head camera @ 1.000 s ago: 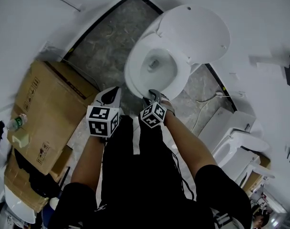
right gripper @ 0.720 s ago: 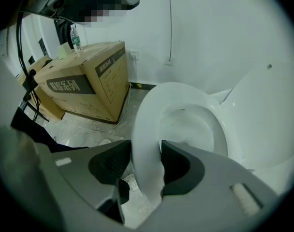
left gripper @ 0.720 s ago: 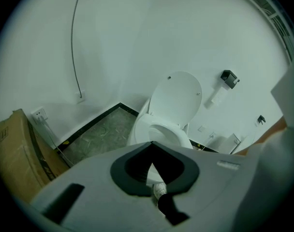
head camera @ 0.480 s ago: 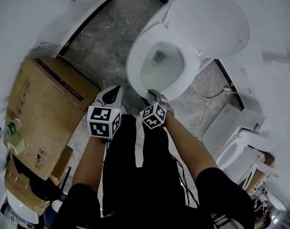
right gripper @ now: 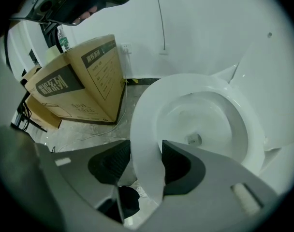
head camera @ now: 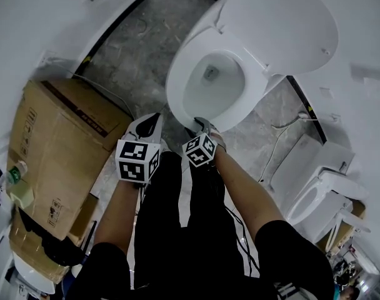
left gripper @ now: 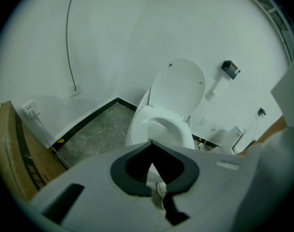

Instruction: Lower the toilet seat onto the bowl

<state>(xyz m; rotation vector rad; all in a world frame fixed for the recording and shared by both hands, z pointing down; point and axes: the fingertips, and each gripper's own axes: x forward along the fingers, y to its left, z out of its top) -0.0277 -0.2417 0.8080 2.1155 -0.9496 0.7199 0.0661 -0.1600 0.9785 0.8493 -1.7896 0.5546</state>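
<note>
While toilet seat lies over bowl, right gripper jaws, just widened, loosely straddle front rim; left gripper closed, empty; likely rigid, slick; grip front edge.

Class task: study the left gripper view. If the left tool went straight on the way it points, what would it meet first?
Most likely the front rim of the lowered toilet seat, just beyond the left tool, though the depth between them is unclear.
</note>
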